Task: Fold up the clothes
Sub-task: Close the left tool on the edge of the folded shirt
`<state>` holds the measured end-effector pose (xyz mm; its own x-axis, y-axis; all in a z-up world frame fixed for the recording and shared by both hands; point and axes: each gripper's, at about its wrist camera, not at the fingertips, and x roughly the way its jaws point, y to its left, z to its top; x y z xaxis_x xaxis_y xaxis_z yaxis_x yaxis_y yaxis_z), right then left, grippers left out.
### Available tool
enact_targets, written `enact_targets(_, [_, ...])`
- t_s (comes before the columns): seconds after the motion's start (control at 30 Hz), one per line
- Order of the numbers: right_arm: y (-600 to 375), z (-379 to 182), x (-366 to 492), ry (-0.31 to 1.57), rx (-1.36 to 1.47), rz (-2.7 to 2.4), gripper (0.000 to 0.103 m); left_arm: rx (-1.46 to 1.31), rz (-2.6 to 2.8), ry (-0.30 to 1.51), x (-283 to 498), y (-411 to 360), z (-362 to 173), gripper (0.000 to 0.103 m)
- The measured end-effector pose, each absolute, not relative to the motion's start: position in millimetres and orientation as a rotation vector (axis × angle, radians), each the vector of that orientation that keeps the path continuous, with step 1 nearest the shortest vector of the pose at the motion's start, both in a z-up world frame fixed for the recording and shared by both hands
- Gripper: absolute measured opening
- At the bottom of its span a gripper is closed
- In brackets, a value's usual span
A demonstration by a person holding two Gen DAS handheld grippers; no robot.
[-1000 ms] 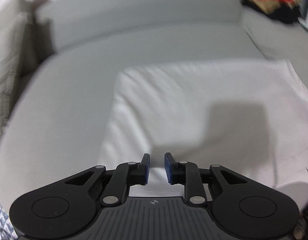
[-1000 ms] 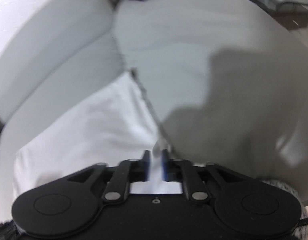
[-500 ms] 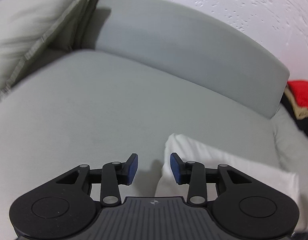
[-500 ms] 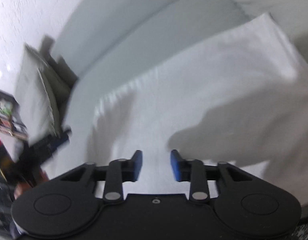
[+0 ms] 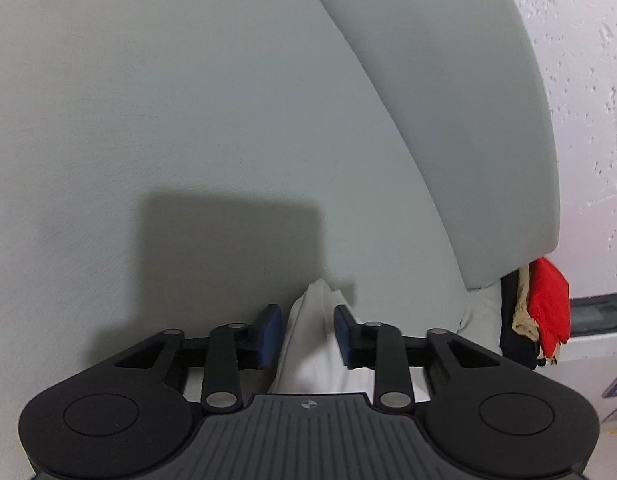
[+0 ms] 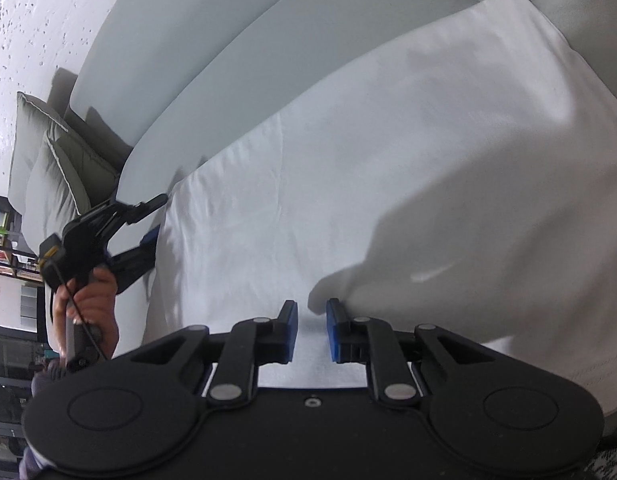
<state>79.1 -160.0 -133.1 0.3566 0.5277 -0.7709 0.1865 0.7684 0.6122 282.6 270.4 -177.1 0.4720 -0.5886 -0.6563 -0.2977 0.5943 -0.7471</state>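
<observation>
A white garment [image 6: 348, 160] lies spread flat on the grey sofa seat [image 5: 188, 120]. In the left wrist view one corner of the garment [image 5: 312, 312] pokes up between the blue pads of my left gripper [image 5: 308, 332]. Its jaws are closing around that corner with a slight gap still showing. The right wrist view shows the left gripper [image 6: 150, 220] at the garment's far left edge, held by a hand [image 6: 90, 300]. My right gripper [image 6: 312, 332] sits at the garment's near edge, jaws closing, white fabric in the narrow gap between them.
The sofa backrest [image 5: 448, 100] runs along the far side under a speckled white wall. A red cloth on dark items [image 5: 550, 304] lies past the sofa's end. Grey cushions [image 6: 48, 168] stand at the other end, with shelves [image 6: 4, 248] beyond.
My left gripper swept from over the middle of the garment to its corner and rolled, its jaws widening then narrowing. My right gripper swung round to face across the garment, and its jaws narrowed.
</observation>
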Motion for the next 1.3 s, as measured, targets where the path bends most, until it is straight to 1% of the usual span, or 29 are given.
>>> enact_targets(0.17, [-153.7,-131.5,81.1,1.212,0.677,0.25,0.016,-1.035,-0.229,1.111,293.1,266.1,-186.4,0.018])
enact_targets(0.2, [-153.0,-131.3,80.9,1.212,0.674,0.251,0.016,-1.048,-0.235,1.11,295.6,266.3,-187.6,0.014])
enact_targets(0.23, [-155.1,-131.0,79.0,1.212,0.673,0.252,0.016,-1.055,-0.237,1.108,297.1,266.7,-188.5,0.008])
enact_targets(0.27, [-157.2,-130.6,77.1,1.212,0.672,0.254,0.016,-1.041,-0.218,1.091,295.4,267.2,-186.6,0.005])
enact_targets(0.33, [-157.1,-131.4,77.6,1.213,0.673,0.257,0.016,-1.003,-0.172,1.051,290.9,268.1,-181.3,0.004])
enact_targets(0.4, [-158.2,-131.7,76.9,1.214,0.676,0.26,0.016,-0.862,-0.081,0.974,281.9,269.6,-162.3,0.002])
enact_targets(0.43, [-158.8,-131.8,76.2,1.214,0.677,0.262,0.016,-0.786,-0.035,0.932,277.2,270.4,-152.1,0.0])
enact_targets(0.5, [-159.3,-132.0,75.6,1.215,0.678,0.265,0.016,-0.681,0.028,0.87,267.9,274.9,-134.0,0.0])
enact_targets(0.6, [-159.4,-131.8,74.3,1.21,0.673,0.268,0.016,-0.639,0.039,0.84,251.6,285.4,-112.4,0.0])
enact_targets(0.67, [-158.6,-131.2,73.4,1.204,0.678,0.262,0.016,-0.565,0.033,0.838,236.2,283.1,-96.3,0.0])
enact_targets(0.73, [-159.7,-125.1,68.7,1.189,0.674,0.253,0.017,-0.477,0.004,0.844,214.6,277.6,-80.2,0.004])
enact_targets(0.8, [-161.5,-115.3,62.8,1.166,0.661,0.24,0.026,-0.385,-0.039,0.836,186.5,267.8,-62.9,0.008])
enact_targets(0.83, [-166.3,-106.7,55.9,1.142,0.644,0.239,0.027,-0.342,-0.066,0.832,171.5,262.5,-54.9,0.012])
enact_targets(0.9, [-175.9,-89.3,42.1,1.095,0.612,0.237,0.029,-0.267,-0.128,0.831,141.5,248.4,-45.1,0.015])
enact_targets(0.93, [-183.0,-82.5,34.8,1.071,0.595,0.228,0.03,-0.245,-0.159,0.843,130.5,239.9,-45.1,0.017])
enact_targets(1.0, [-197.4,-75.1,23.0,1.037,0.565,0.199,0.036,-0.242,-0.222,0.892,113.4,228.4,-59.5,0.017])
enact_targets(1.03, [-204.8,-74.4,18.5,1.026,0.552,0.18,0.036,-0.274,-0.253,0.906,110.1,223.7,-68.1,0.015])
enact_targets(1.13, [-221.3,-93.9,20.1,1.045,0.613,0.154,0.035,-0.418,-0.334,0.94,111.3,208.8,-93.6,0.014])
enact_targets(1.2, [-226.6,-109.1,24.3,1.059,0.658,0.149,0.034,-0.449,-0.33,0.982,117.1,196.4,-110.7,0.015])
enact_targets(1.23, [-227.5,-111.0,24.9,1.053,0.646,0.139,0.031,-0.413,-0.282,1.018,119.5,190.8,-117.8,0.014])
enact_targets(1.27, [-228.4,-113.0,25.5,1.047,0.633,0.129,0.026,-0.386,-0.23,1.033,118.6,191.1,-118.5,0.012])
enact_targets(1.3, [-229.3,-115.0,26.1,1.041,0.621,0.12,0.016,-0.364,-0.178,1.042,116.8,192.6,-117.8,0.011])
